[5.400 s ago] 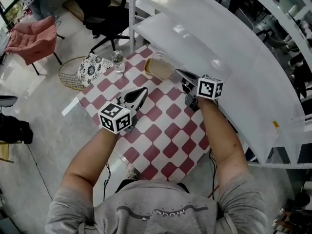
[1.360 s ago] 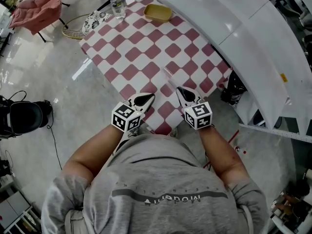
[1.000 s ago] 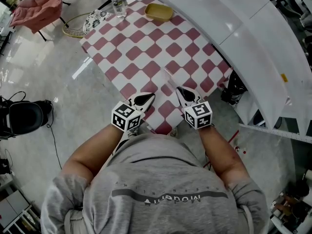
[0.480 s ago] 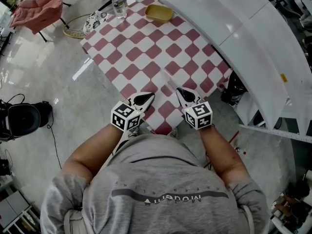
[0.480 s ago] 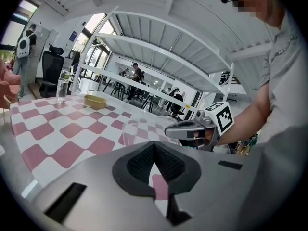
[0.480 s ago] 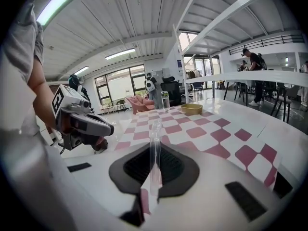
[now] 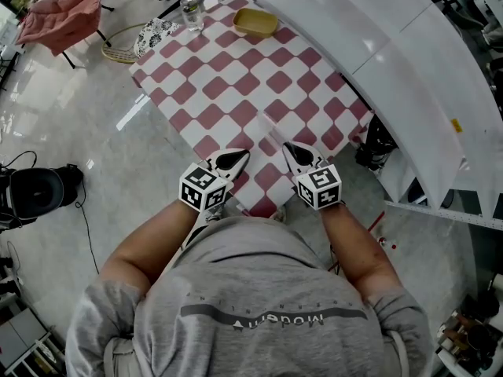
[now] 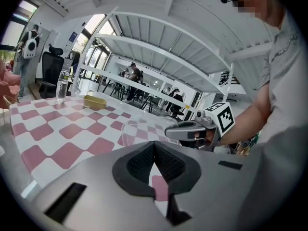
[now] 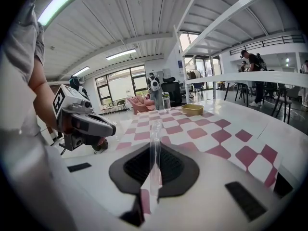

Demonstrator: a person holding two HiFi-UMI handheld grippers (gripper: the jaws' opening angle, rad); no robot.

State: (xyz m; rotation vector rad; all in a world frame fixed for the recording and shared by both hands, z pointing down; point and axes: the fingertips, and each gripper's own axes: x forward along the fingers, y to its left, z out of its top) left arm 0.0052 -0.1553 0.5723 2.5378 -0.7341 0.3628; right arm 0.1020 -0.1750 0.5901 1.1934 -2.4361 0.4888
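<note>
A clear cup [image 7: 273, 126] hangs over the near end of the red-and-white checked table [image 7: 228, 77]. My right gripper [image 7: 292, 149] is shut on its wall, which shows as a thin clear strip [image 9: 154, 143] between the jaws in the right gripper view. From the left gripper view the cup [image 8: 129, 132] sits just ahead of the right gripper [image 8: 190, 129]. Beside it over the table's near edge, my left gripper [image 7: 236, 158] is shut with nothing between its jaws [image 8: 154, 160]. The left gripper [image 9: 84, 121] also shows in the right gripper view.
A yellow bowl [image 7: 255, 22] and a clear bottle [image 7: 189, 10] stand at the table's far end. A white shelf unit [image 7: 377, 45] runs along the right. On the floor to the left are a pink chair [image 7: 59, 14], a basket with patterned cloth [image 7: 145, 36] and a black object [image 7: 35, 191].
Compared with several seconds ago, both grippers stand back at the table's near edge instead of near the yellow bowl. Over the last second nothing has visibly moved.
</note>
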